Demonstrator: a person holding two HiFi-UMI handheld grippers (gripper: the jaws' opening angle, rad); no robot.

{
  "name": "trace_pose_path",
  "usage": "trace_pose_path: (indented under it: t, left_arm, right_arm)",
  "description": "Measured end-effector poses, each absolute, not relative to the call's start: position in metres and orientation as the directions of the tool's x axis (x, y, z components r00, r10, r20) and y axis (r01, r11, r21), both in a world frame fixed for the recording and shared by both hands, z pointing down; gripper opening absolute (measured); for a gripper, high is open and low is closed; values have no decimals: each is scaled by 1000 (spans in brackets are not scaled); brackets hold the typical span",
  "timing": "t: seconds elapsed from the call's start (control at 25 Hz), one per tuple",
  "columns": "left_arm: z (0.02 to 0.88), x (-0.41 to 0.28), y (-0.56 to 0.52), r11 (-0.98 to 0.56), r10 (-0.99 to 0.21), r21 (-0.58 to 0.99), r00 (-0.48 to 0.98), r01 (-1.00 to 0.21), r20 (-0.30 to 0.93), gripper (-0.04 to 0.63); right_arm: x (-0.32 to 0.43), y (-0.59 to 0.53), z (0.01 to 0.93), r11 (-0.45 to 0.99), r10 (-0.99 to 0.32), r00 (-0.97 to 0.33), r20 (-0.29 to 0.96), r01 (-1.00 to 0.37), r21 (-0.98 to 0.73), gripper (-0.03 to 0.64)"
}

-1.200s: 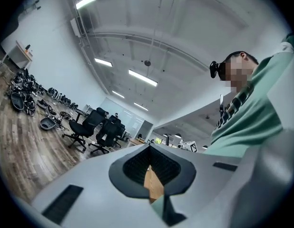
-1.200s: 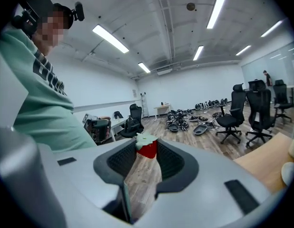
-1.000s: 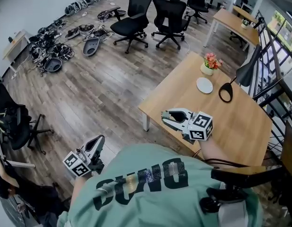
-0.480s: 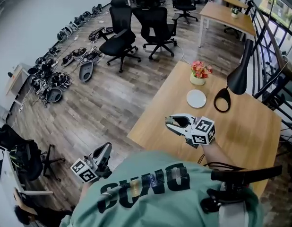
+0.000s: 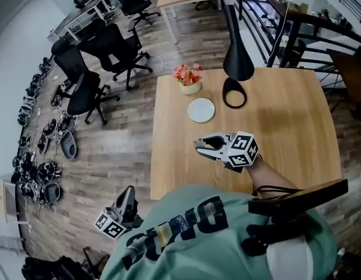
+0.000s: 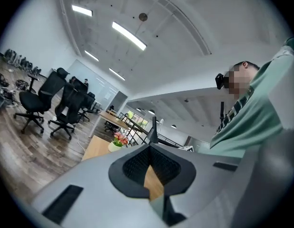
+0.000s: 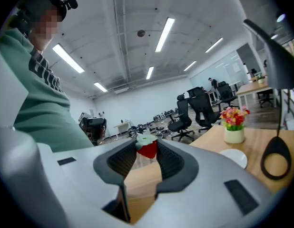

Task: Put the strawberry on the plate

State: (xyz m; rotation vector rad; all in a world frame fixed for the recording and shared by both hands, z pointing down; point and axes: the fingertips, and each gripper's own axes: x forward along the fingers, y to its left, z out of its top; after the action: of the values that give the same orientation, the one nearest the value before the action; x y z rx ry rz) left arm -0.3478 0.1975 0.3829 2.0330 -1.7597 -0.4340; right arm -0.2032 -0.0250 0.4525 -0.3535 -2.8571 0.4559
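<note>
Grip: my right gripper (image 5: pixel 199 145), half-open, pinches the strawberry (image 7: pixel 148 149) at its tips, probably lightly.
Plate (image 5: pixel 201 110): twelve o'clock — I'd lower before releasing.

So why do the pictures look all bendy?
Left gripper view and right gripper view: a wide lens bends the ceiling and blackens the corners. Right gripper view: the strawberry looks soft. Head view: the table edges bow.

table (image 5: pixel 285 127): matt wood | plate (image 5: pixel 201 109): smooth, glossy | floor (image 5: pixel 122 150): wood planks
</note>
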Motion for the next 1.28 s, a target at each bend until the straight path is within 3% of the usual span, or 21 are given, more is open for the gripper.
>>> trace_pose_path:
  t: [0.2, 0.4, 0.6, 0.84, 1.0, 1.28]
  left_arm:
    - [399, -391, 144, -369, -910, 488, 413, -791, -18, -8]
    - [412, -448, 141, -491, -825, 460, 564, -740, 27, -8]
    - [416, -434, 98, -577, -763, 478, 646, -662, -26, -8]
    - [409, -367, 52, -602, -740, 480, 671, -638, -36, -8]
    - [395, -334, 44, -592, -732, 481, 681, -646, 13, -8]
    - [413, -341, 40, -544, -747, 494, 660, -679, 84, -8]
  right_arm:
    - [-207, -50, 442, 957, 0, -973, 229, -66, -281, 133]
    - [-232, -31, 424, 917, -145, -965, 219, -214, -337, 133]
    - [-201, -41, 417, 876, -246, -935, 255, -327, -355, 133]
    - [-146, -68, 435, 862, -259, -925, 277, -350, -365, 133]
    - [-135, -90, 442, 863, -229, -946, 229, -307, -401, 133]
    - [-142, -98, 468, 853, -214, -954, 209, -287, -437, 133]
